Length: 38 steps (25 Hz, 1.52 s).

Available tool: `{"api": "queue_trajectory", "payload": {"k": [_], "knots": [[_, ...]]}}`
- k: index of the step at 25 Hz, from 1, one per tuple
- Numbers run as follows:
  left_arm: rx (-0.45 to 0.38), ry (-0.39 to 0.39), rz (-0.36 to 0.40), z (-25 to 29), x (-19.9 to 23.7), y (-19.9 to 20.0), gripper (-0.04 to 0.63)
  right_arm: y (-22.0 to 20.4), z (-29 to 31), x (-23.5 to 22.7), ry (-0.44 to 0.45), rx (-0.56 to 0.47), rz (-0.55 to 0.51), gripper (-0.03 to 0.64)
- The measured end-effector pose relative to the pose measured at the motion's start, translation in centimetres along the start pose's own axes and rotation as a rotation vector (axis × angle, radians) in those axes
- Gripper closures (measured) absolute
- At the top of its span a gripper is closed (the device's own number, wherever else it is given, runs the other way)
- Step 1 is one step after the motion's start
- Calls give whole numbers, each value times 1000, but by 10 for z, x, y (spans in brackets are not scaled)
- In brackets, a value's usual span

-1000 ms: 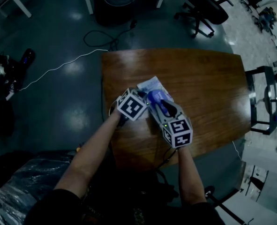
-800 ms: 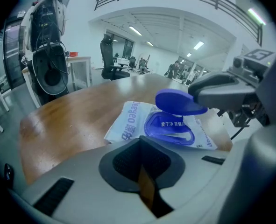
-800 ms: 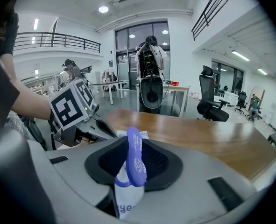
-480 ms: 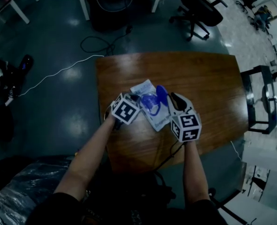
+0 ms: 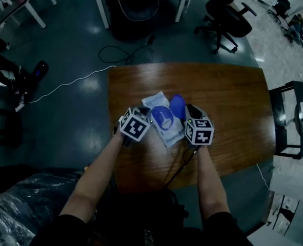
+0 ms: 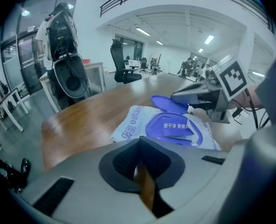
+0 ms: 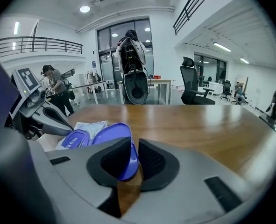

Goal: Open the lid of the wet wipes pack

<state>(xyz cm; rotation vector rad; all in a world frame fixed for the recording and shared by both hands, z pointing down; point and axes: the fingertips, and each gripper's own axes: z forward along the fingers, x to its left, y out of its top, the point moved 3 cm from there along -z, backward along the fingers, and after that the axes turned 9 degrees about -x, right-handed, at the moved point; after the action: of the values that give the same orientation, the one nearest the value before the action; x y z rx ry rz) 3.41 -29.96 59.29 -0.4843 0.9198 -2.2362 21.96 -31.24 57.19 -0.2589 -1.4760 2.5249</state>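
1. Flat on the wooden desk [image 5: 223, 91], toward 9 o'clock from its middle in the head view: the wet wipes pack [image 5: 167, 135], white, with a blue oval frame [image 5: 161, 118] on top.
2. Already swung open: the blue lid [image 5: 177, 106], raised at 1 o'clock from that frame.
3. At 3 o'clock of the pack: the right claw [image 7: 134, 146], pinching the lid's edge. Just been closing, now down to a narrow gap, with the thin blue rim caught between the pads.
4. At 9 o'clock of the pack: the left claw [image 6: 140, 141], tips pressed together, holding nothing, with only desk wood showing through the slit below them.
5. Cannot tell whether the left claw's tips touch the pack's near edge.
6. Beyond the desk: an office chair [image 5: 225, 14] at 1 o'clock and a white cable [image 5: 69, 73] across the floor at 10 o'clock.
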Motion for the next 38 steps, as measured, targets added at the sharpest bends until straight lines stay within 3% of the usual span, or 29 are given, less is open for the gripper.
{"api": "queue_trajectory", "payload": {"k": [5, 10, 14, 17, 20, 26, 38], "knots": [[-70, 93, 1, -22, 1, 11, 591, 19, -13, 3, 31, -97, 5, 558], [-165, 156, -43, -62, -16, 28, 591, 49, -44, 18, 119, -217, 46, 560], [-243, 173, -45, -96, -29, 35, 591, 66, -70, 45, 183, -288, 59, 607], [-292, 167, -37, -118, -49, 37, 591, 69, -96, 64, 250, -312, 110, 607], [-351, 151, -29, -139, -67, 40, 591, 72, -126, 84, 278, -333, 98, 607], [-464, 94, -14, -176, -103, 43, 591, 72, -191, 117, 266, -388, 54, 607], [-590, 5, 31, -243, -165, 25, 591, 69, -285, 179, 251, -516, 39, 607]]}}
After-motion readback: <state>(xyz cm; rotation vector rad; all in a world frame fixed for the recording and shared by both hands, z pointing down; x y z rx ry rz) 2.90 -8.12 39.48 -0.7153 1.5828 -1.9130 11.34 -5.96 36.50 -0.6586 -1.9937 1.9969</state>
